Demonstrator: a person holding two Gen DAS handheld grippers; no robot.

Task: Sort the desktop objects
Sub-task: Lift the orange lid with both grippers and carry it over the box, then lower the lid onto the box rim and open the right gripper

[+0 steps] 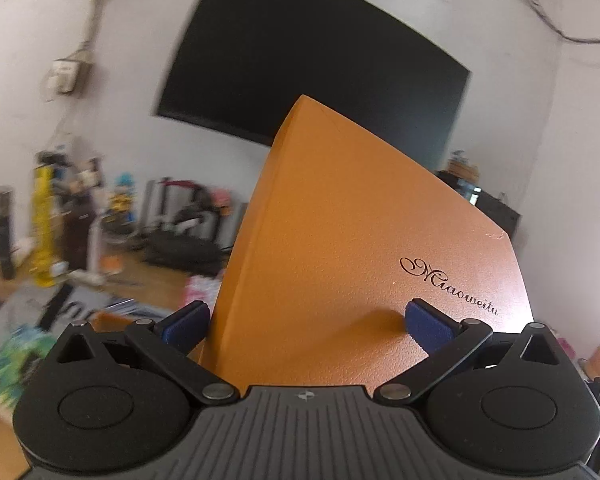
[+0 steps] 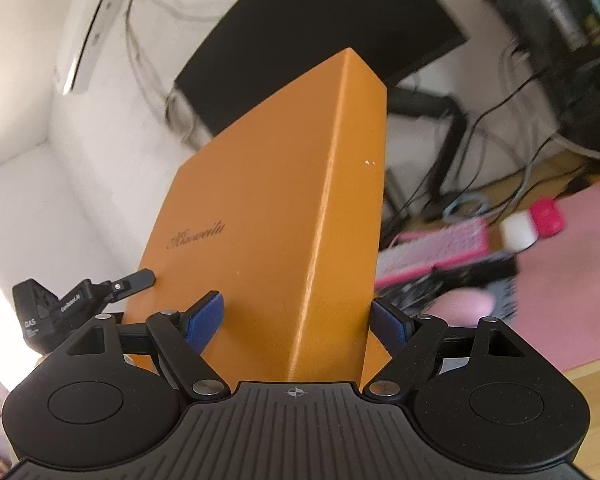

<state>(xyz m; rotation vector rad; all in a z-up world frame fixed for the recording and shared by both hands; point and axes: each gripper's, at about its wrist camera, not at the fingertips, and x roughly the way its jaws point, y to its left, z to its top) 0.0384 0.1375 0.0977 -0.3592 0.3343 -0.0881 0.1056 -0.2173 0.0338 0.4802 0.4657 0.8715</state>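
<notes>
Both my left gripper (image 1: 306, 326) and right gripper (image 2: 298, 318) clamped the orange Miaoweitu box (image 1: 340, 248), lifted mid-carry; next needed placing it down level.

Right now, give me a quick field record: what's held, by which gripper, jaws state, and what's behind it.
held object: orange box, script lettering on its face, lifted and tilted
left gripper: jaws closed on the box, one pad on the lettered face
right gripper: jaws closed across the box's narrow side
other gripper seen: left gripper visible at the box's lower left in the right wrist view
behind box: black monitor
below right: pink keyboard on a pink mat
blur: background smeared
</notes>
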